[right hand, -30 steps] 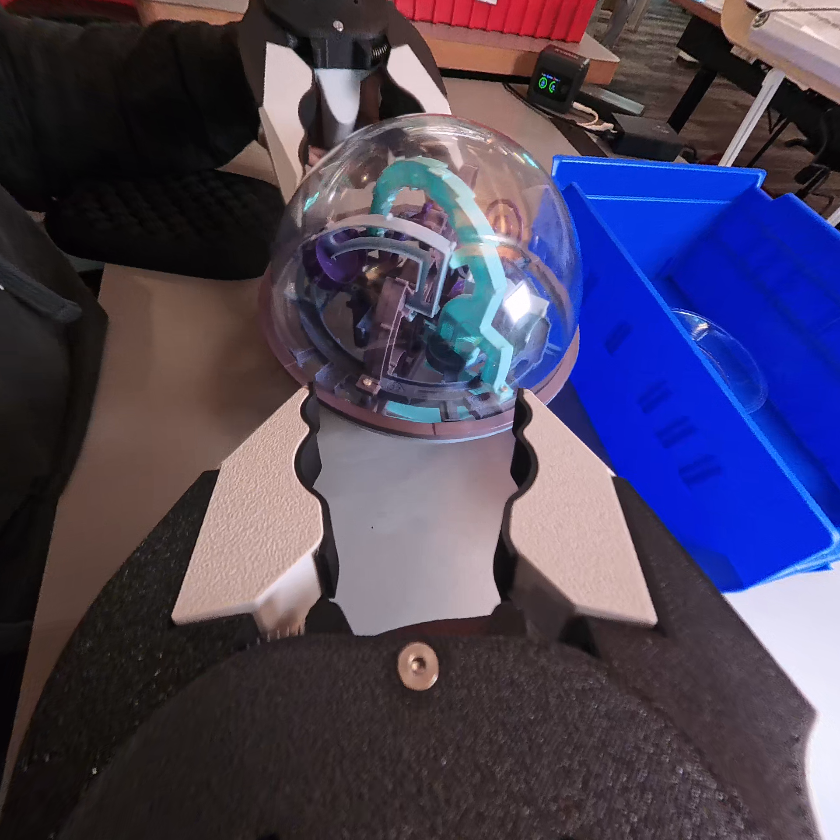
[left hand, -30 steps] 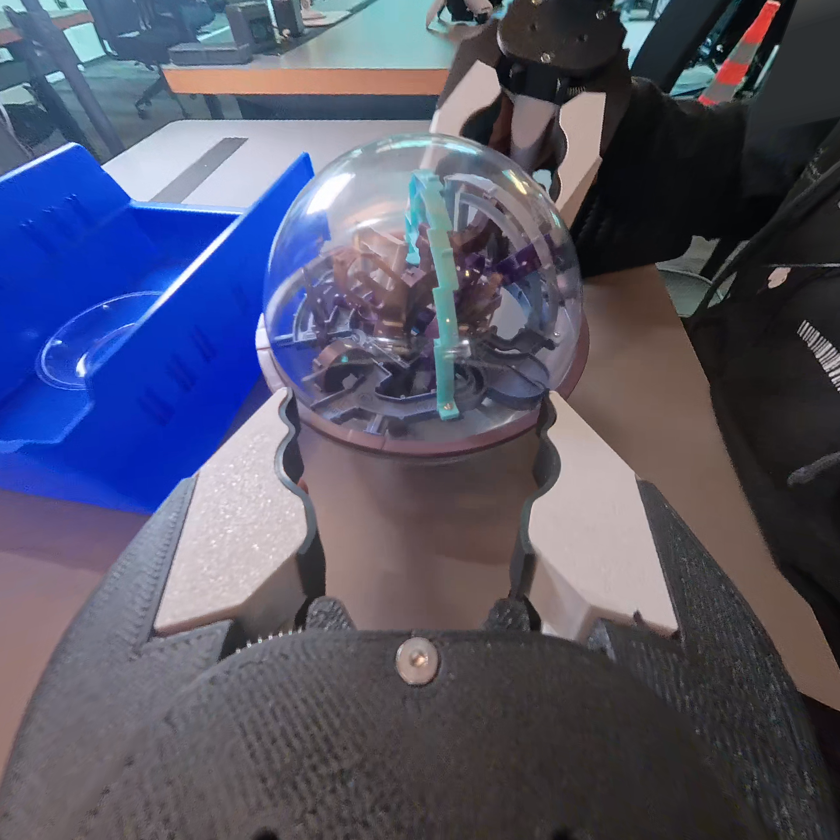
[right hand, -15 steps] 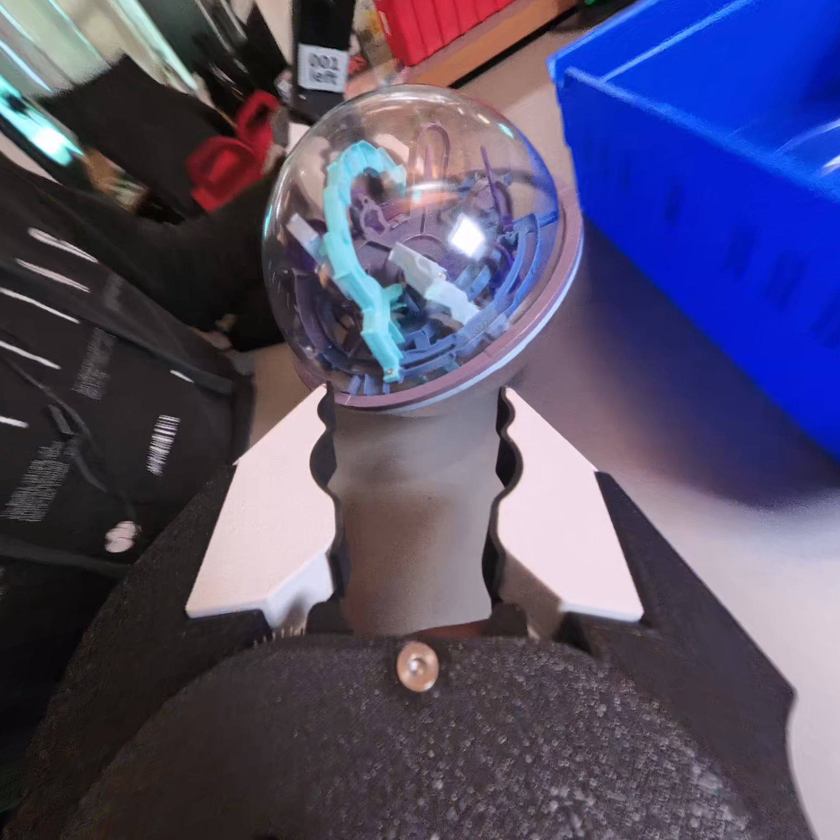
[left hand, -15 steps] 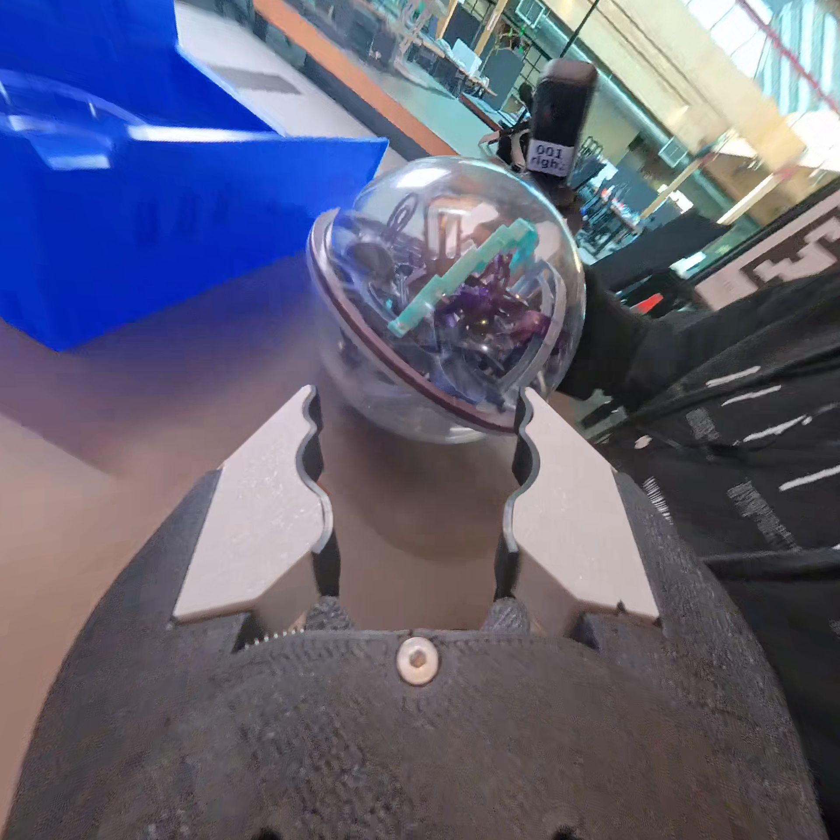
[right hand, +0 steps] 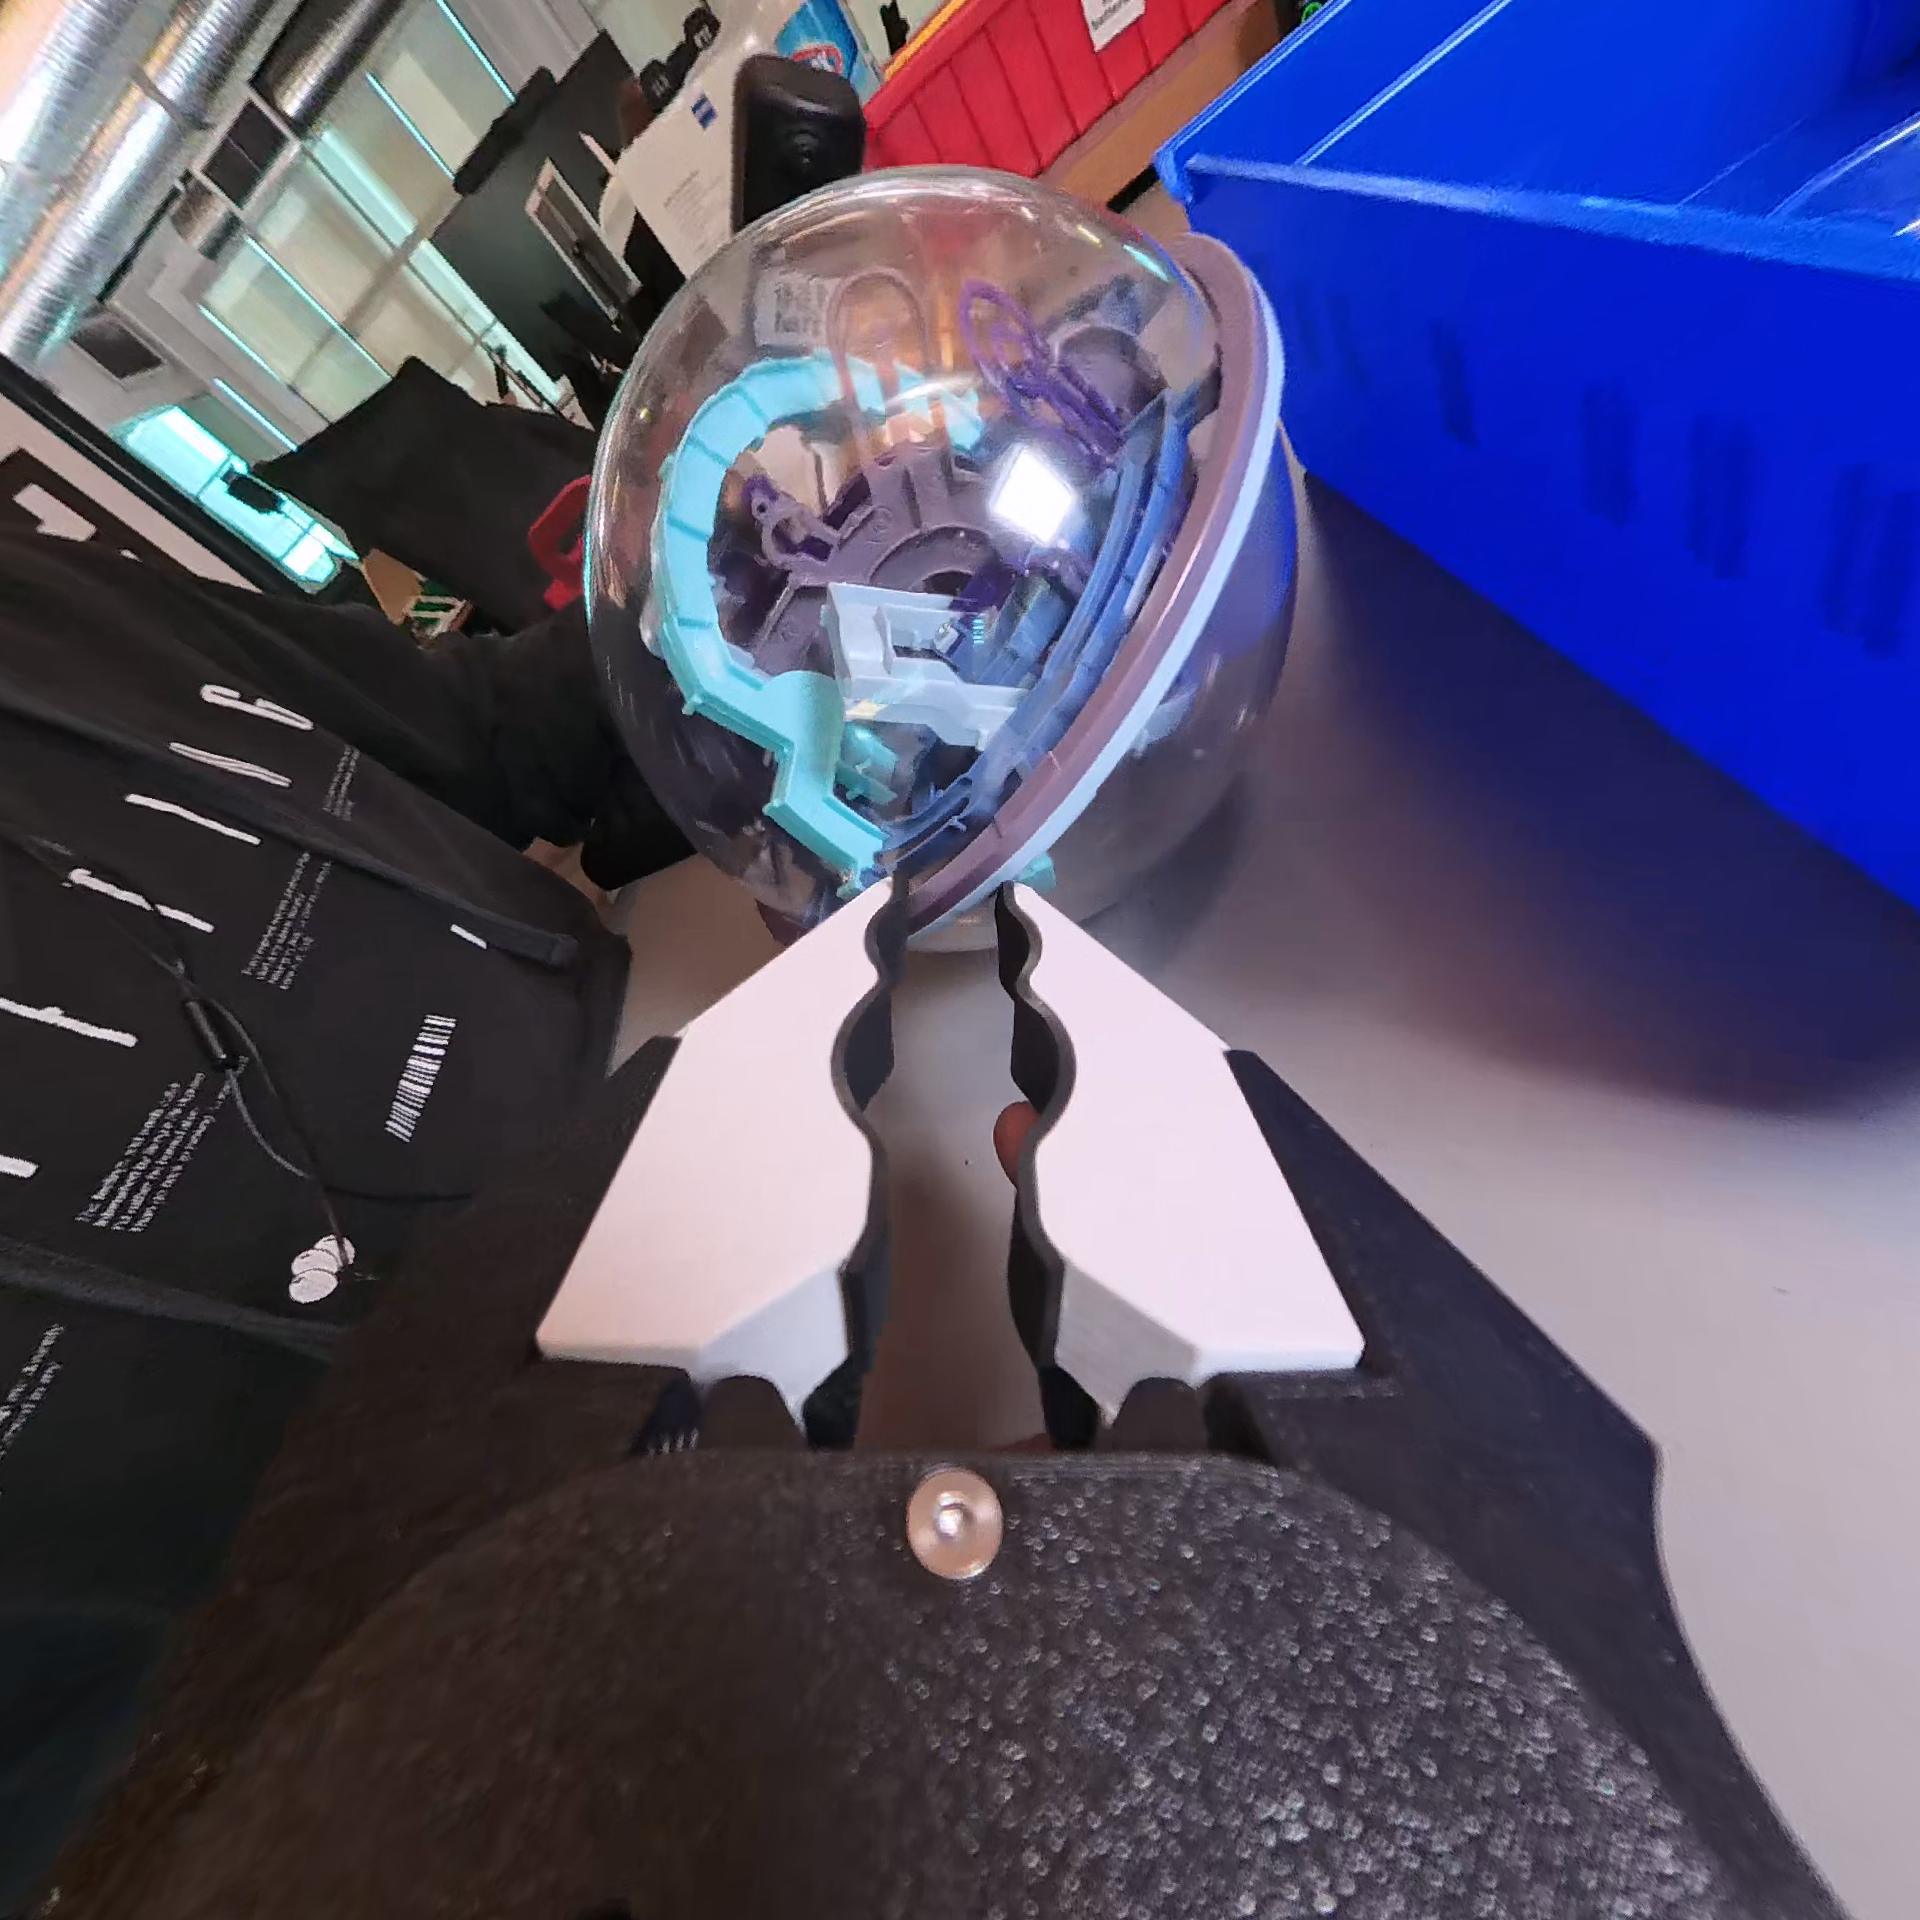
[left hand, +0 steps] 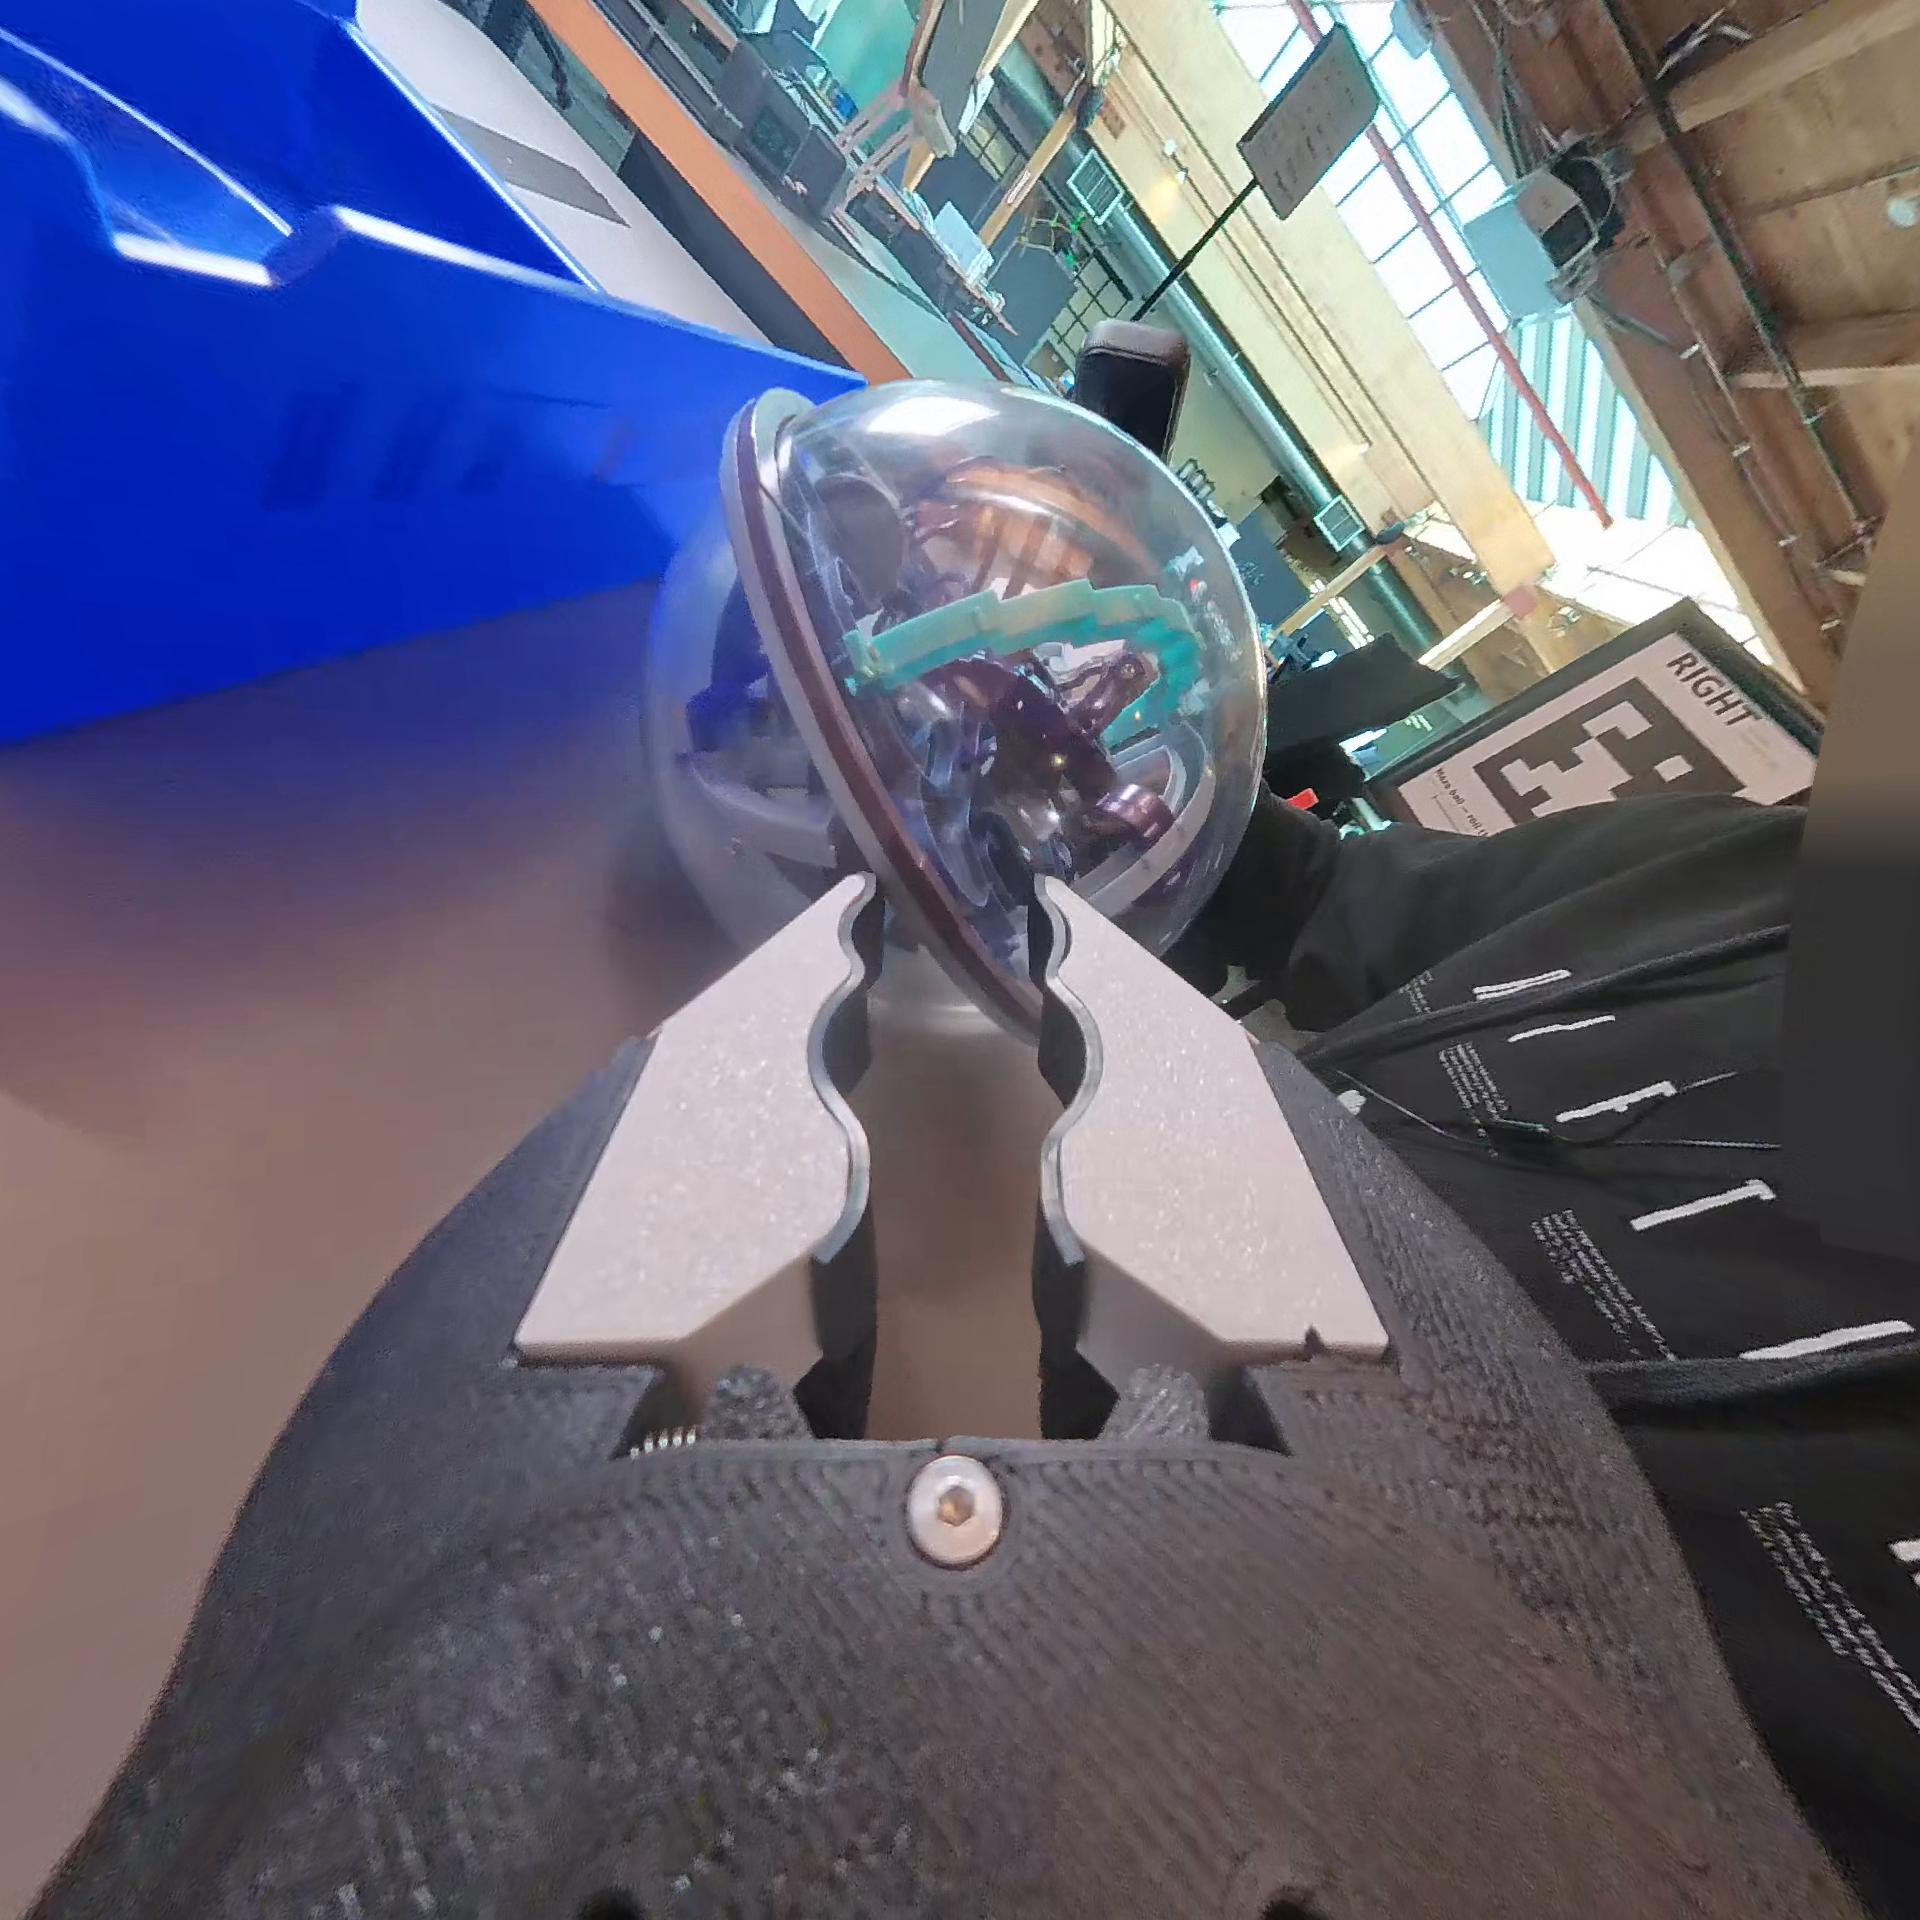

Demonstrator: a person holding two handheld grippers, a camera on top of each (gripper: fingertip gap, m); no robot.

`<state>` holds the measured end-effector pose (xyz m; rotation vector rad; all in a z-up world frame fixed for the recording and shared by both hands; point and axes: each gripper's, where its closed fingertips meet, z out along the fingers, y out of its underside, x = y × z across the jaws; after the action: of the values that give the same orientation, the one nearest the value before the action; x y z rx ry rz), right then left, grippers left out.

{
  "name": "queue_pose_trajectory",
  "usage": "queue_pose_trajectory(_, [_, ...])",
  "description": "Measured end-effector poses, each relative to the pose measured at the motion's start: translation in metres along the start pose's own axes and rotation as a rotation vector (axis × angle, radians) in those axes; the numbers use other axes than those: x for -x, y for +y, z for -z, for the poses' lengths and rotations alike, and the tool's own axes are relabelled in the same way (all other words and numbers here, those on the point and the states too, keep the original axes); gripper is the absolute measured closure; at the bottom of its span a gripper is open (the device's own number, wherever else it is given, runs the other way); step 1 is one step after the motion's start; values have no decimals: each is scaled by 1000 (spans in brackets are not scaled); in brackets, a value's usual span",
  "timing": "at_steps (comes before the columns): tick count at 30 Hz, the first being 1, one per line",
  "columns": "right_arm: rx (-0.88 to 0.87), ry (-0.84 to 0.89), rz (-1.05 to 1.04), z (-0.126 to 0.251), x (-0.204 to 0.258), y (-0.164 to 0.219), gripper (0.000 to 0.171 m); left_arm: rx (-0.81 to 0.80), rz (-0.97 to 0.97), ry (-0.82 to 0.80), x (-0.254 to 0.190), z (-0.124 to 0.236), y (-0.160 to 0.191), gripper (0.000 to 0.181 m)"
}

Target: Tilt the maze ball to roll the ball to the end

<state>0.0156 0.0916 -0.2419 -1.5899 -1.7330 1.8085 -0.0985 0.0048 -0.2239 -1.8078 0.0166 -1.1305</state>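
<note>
Because the maze ball [left hand: 956, 686] is held only by its thin equatorial rim, each grip looks precarious. The left gripper [left hand: 951, 920] has its fingers drawn close and pinching that rim at the sphere's lower edge; the right gripper [right hand: 945, 904] pinches the rim likewise from the opposite side. The sphere sits steeply tilted, just beside the blue bin [right hand: 1621, 343], low over the table [right hand: 1455, 935]. A sharper twist could slip the rim from either pinch, dropping the sphere against the bin. The small ball inside cannot be made out, so it may leave its teal track [right hand: 717, 582] unseen.
</note>
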Motion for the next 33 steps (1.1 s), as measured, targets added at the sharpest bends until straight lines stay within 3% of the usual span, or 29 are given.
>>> queue_pose_trajectory(3, [-60,3,7,4,0,-13,160,-25,-31,6,-4,1,-5,158])
queue_pose_trajectory(6, [-114,14,30,9,2,-29,162,-53,-82,18,-11,2,-12,171])
queue_pose_trajectory(15, [-177,59,185,22,16,-70,163,-151,-278,17,-38,4,-48,172])
queue_pose_trajectory(23, [-243,98,395,44,49,-139,164,-256,-513,28,-82,7,-101,172])
queue_pose_trajectory(33, [-278,151,588,66,97,-201,164,-344,-657,51,-122,9,-137,172])
